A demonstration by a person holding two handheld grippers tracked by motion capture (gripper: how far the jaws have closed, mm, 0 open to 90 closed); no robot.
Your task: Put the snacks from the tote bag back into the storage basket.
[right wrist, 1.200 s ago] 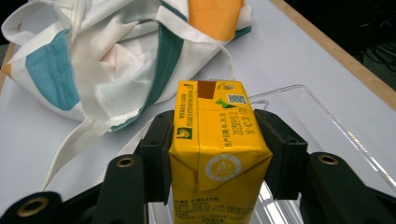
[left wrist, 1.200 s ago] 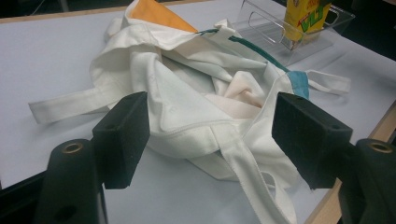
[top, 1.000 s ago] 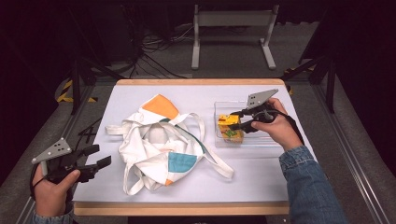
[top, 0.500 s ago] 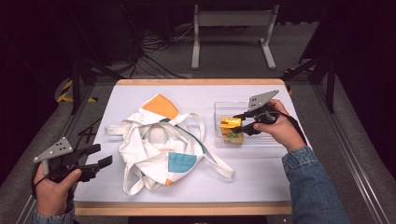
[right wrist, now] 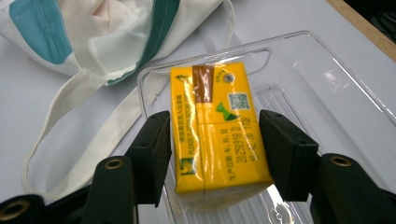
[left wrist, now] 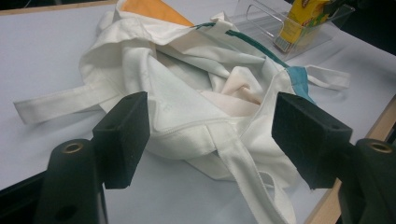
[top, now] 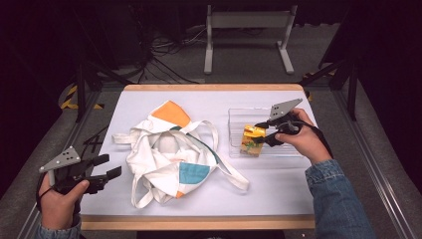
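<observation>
From the high view, a white surface point(top: 278, 199) with a pale wooden edge carries a crumpled cream cloth tote bag point(top: 171, 159) with orange and teal patches and long flat straps. To its right sits a clear, rigid plastic tray point(top: 239, 117) with a boxy yellow drink pack point(top: 251, 140) standing in its near-left corner. The right tool point(top: 260, 132) reaches into the tray at the pack, its jaws having just been opening, with the pack between them. The left tool point(top: 110, 167) is held at the surface's near-left edge, well apart from the bag, jaws apart with nothing between them.

In the left gripper view, the left tool point(left wrist: 212, 135) shows two blocky matte black pads spread wide, framing the soft, folded bag point(left wrist: 201, 93). Its cloth looks woven and wrinkled, with stitched hems. The tray point(left wrist: 261, 21) and the pack point(left wrist: 303, 21) lie beyond it.

In the right gripper view, the right tool point(right wrist: 215, 154) flanks the glossy, film-wrapped pack point(right wrist: 217, 135), a rectangular carton printed in yellow and brown with small text and a code square. A thin gap shows at each pad, so the pads are not pressing. The pack rests on the tray's ribbed transparent floor point(right wrist: 317, 107), near the rounded corner; the bag point(right wrist: 102, 32) lies just beyond the tray's wall.
</observation>
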